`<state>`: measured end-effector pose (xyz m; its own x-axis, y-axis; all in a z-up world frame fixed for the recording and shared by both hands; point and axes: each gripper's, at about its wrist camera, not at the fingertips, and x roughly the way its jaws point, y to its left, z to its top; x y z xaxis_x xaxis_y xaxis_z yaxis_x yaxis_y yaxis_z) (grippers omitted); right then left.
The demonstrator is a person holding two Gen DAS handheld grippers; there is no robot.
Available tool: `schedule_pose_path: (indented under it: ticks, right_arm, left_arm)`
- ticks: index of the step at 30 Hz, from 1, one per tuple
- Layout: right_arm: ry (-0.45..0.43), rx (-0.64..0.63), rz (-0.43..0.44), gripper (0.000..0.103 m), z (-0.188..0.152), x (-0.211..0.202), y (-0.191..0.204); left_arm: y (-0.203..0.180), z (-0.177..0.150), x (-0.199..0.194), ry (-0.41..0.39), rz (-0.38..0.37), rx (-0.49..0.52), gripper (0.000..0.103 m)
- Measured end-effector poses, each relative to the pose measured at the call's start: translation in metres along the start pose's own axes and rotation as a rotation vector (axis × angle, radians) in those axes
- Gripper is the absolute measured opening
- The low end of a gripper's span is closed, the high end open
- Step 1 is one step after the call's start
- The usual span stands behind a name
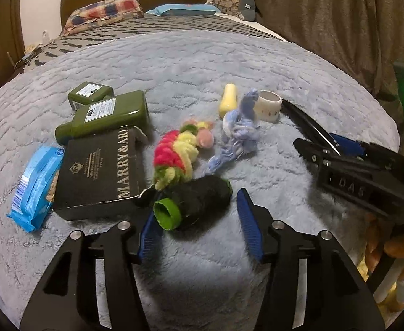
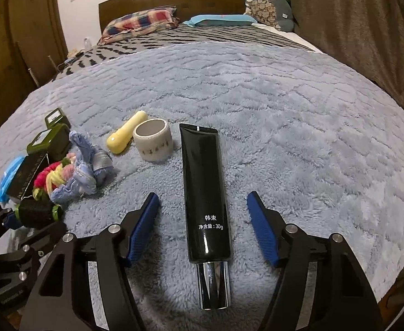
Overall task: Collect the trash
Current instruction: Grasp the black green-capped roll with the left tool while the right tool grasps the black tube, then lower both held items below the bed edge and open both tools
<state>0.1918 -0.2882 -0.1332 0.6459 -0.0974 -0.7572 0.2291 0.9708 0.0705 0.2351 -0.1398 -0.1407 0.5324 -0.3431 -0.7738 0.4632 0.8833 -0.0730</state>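
Observation:
My left gripper (image 1: 199, 220) is open, its blue pads either side of a spool of black thread with a green core (image 1: 193, 207) lying on the grey blanket. My right gripper (image 2: 202, 220) is open, straddling a black cosmetic tube with a chrome cap (image 2: 206, 209). In the left wrist view the right gripper (image 1: 340, 154) lies at the right over that tube (image 1: 306, 118). In the right wrist view the left gripper (image 2: 11, 220) and the spool (image 2: 36, 212) are at the lower left.
On the blanket (image 1: 202, 60): two green bottles (image 1: 110, 118), a black box (image 1: 102, 171), a blue packet (image 1: 36, 187), a pink-yellow yarn toy (image 1: 177, 154), a blue rope toy (image 1: 240, 129), a yellow case (image 1: 228, 99), a tape roll (image 1: 269, 104). Pillows (image 1: 105, 11) at the headboard, curtain (image 1: 340, 22) right.

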Motion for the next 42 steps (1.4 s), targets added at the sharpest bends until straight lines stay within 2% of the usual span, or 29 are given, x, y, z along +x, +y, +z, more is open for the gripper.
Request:
schedule_pose_path:
  ticks: [3,5,6,8,17,24,31,38,42]
  right_arm:
    - [0.001,-0.002,0.002,0.062,-0.001,0.0,-0.001]
    - [-0.001,-0.009,0.0,0.047,-0.001,-0.002,-0.002]
    - [0.002,-0.011,0.005,0.044,-0.002,-0.003,-0.003]
    - [0.003,-0.015,0.002,0.027,-0.004,-0.006,-0.004]
    - [0.005,-0.009,0.046,0.027,-0.029,-0.037,-0.009]
    - [0.012,-0.04,0.1,0.027,-0.074,-0.074,0.001]
    - [-0.006,-0.071,0.165,0.027,-0.117,-0.118,0.011]
    - [0.006,-0.094,0.222,0.027,-0.153,-0.149,0.025]
    - [0.055,-0.127,0.251,0.027,-0.176,-0.153,0.033]
  left_arm:
    - [-0.002,0.004,0.005,0.007,0.017,-0.003,0.051]
    - [-0.003,0.006,0.006,0.01,0.025,0.002,0.05]
    - [-0.004,0.006,0.006,0.011,0.031,0.005,0.048]
    - [-0.004,0.005,0.003,0.01,0.029,0.007,0.047]
    - [-0.01,-0.027,-0.029,-0.02,0.018,0.015,0.047]
    - [-0.017,-0.07,-0.072,-0.063,0.014,0.017,0.047]
    - [-0.018,-0.114,-0.115,-0.105,0.041,-0.002,0.047]
    - [-0.021,-0.156,-0.135,-0.098,0.056,-0.014,0.047]
    - [-0.021,-0.185,-0.13,-0.047,0.055,-0.016,0.047]
